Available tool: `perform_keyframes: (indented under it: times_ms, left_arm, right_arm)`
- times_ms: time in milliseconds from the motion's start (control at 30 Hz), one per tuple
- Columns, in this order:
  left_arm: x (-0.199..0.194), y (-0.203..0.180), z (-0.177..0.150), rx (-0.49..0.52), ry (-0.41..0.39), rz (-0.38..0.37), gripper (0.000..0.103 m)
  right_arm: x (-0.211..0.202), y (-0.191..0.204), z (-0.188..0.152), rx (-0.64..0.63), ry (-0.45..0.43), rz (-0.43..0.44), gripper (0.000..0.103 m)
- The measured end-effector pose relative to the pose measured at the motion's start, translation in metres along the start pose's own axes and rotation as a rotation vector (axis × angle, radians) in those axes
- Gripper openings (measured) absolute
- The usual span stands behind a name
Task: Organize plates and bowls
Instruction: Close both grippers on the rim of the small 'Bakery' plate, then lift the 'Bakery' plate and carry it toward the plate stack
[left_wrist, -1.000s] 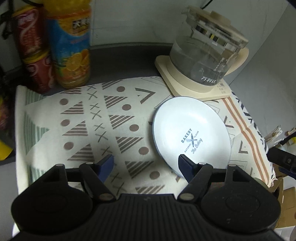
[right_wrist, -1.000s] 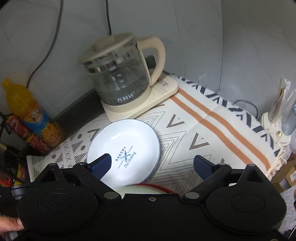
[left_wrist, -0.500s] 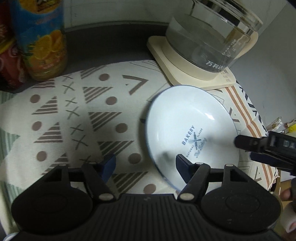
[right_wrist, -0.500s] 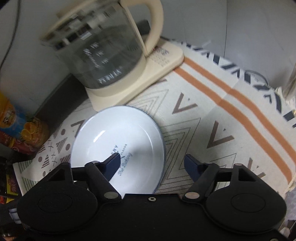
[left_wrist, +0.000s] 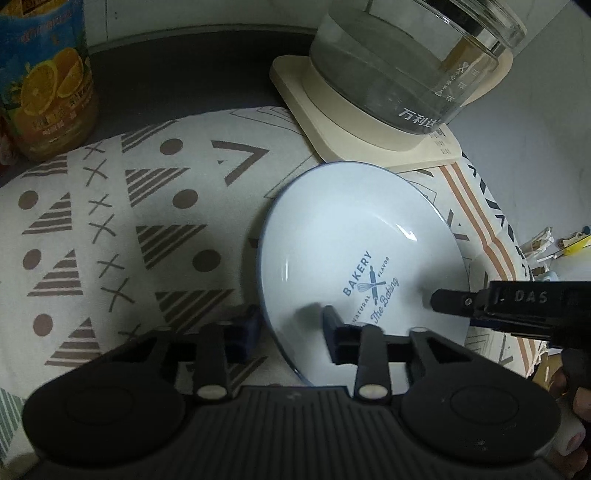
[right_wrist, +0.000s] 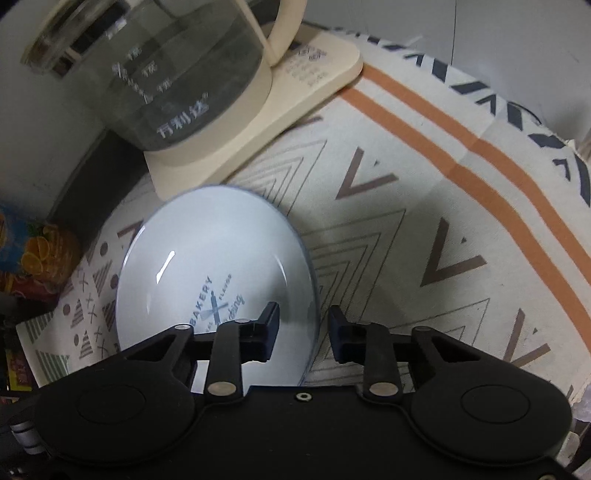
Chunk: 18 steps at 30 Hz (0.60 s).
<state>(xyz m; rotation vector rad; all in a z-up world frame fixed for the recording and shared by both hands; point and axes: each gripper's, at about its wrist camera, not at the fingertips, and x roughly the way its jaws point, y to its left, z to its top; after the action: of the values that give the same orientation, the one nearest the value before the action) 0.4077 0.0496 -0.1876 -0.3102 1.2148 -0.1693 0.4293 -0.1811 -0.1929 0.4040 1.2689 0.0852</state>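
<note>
A white plate (left_wrist: 362, 258) with a blue rim and a "BAKERY" print lies on the patterned cloth (left_wrist: 110, 229), just in front of the kettle base. My left gripper (left_wrist: 291, 330) is open but narrow and straddles the plate's left rim, one finger outside it and one over the plate. My right gripper (right_wrist: 303, 328) is also open and narrow. It straddles the right rim of the plate (right_wrist: 214, 258). From the left wrist the right gripper (left_wrist: 454, 302) shows only as a single finger reaching over the plate's right edge, so its opening cannot be judged there.
A glass kettle (left_wrist: 406, 62) on a cream base (left_wrist: 332, 122) stands right behind the plate. An orange juice bottle (left_wrist: 44, 81) is at the back left on the dark counter. A hand (left_wrist: 570, 391) holds the right gripper. The cloth (right_wrist: 443, 221) extends right with orange stripes.
Both grippers have come down and forward onto the plate. Their jaws have narrowed from wide open to a small gap around opposite rims. The plate has not visibly shifted.
</note>
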Motion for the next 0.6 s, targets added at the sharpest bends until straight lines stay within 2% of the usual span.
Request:
perform_keyframes:
  times_ms: [100, 267, 467, 600]
  left_arm:
    - [0.000, 0.001, -0.001, 0.001, -0.003, 0.009, 0.020]
    - [-0.004, 0.008, -0.001, -0.013, -0.009, -0.008, 0.017]
    - [-0.022, 0.009, 0.001, -0.022, -0.061, -0.005, 0.014]
    - [-0.036, 0.015, 0.002, -0.041, -0.082, -0.006, 0.013]
  right_arm:
    - [0.003, 0.002, -0.001, -0.007, 0.024, -0.002, 0.021]
    - [0.000, 0.002, -0.003, -0.021, 0.012, 0.005, 0.015]
    - [-0.019, 0.001, -0.009, -0.020, -0.058, 0.068, 0.009]
    - [-0.033, 0.008, -0.011, -0.028, -0.102, 0.099, 0.009]
